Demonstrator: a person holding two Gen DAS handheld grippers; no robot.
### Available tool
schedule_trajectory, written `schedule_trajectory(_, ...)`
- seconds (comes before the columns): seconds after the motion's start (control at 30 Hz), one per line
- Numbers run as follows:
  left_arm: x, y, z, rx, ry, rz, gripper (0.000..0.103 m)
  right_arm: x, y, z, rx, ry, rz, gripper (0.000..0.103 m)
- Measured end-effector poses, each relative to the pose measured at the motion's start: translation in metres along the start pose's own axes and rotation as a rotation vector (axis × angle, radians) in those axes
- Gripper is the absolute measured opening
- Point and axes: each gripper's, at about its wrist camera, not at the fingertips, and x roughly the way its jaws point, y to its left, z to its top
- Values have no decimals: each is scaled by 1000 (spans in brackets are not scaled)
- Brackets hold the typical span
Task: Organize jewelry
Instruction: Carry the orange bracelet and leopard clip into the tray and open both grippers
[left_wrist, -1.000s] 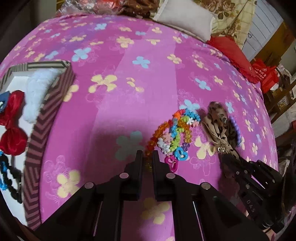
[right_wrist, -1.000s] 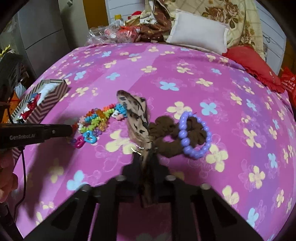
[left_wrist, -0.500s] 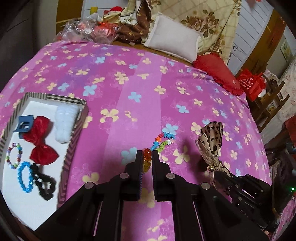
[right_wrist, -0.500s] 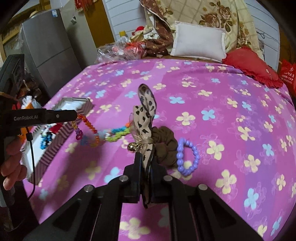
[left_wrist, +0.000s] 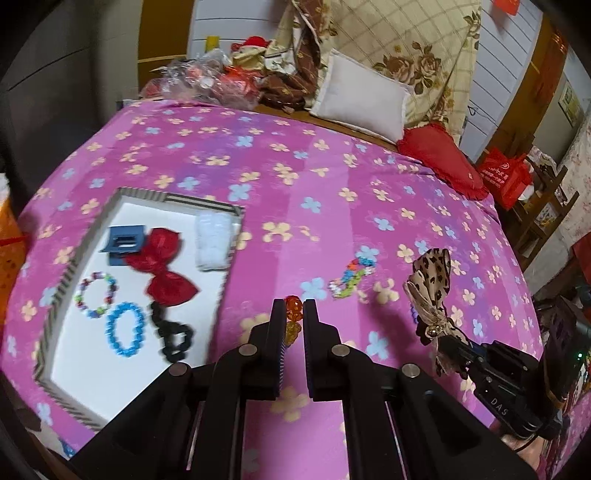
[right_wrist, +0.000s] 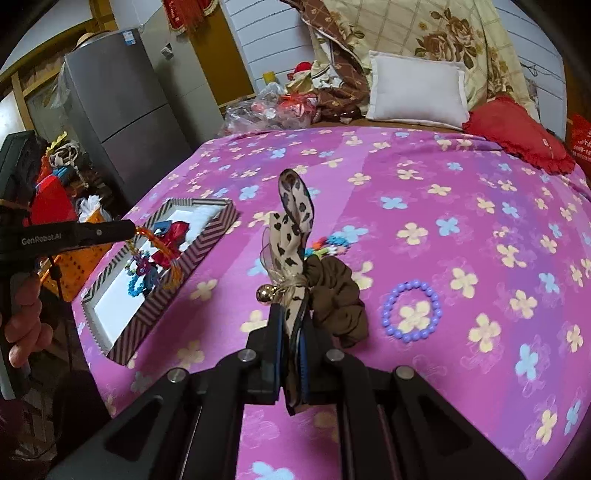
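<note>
- The left hand-held gripper is being kept nearly closed on the colourful bead chain; an orange bead is being pinched between its fingertips.
- In the right wrist view, the left hand-held gripper is being held above the striped tray, and the bead chain is hanging from it in a loop over the tray.
- The far end of the chain is still lying on the pink flowered bedspread.
- The right hand-held gripper is being kept clamped on the leopard-print bow, which is being held upright and clear of the bed.
- In the left wrist view, the bow is being seen raised at the right, gripped by the right hand-held gripper.
- A brown scrunchie and a purple bead bracelet are lying on the bedspread, beside each other.
- The tray is holding a red bow, a blue clip, a white fluffy item, a blue bracelet, a multicolour bracelet and a black item.
- Compared with one second ago, both items are being held higher: then the chain and the bow were lying bunched on the bedspread, and more of the tray is now being shown.
</note>
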Motion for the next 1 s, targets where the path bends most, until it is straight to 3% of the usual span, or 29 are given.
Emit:
schedule_trajectory(0.43,-37,79,-21,-70,7,75,2,15,72,2,-66,13,102,7)
schedule_trajectory(0.73,-31,136,-41,-136,36,131,2,50,139,14,-120,45,188,7)
schedule_trajectory(1.0,-16,203,-56,-237,58,217,2,98,179,36,-133,80,197,7)
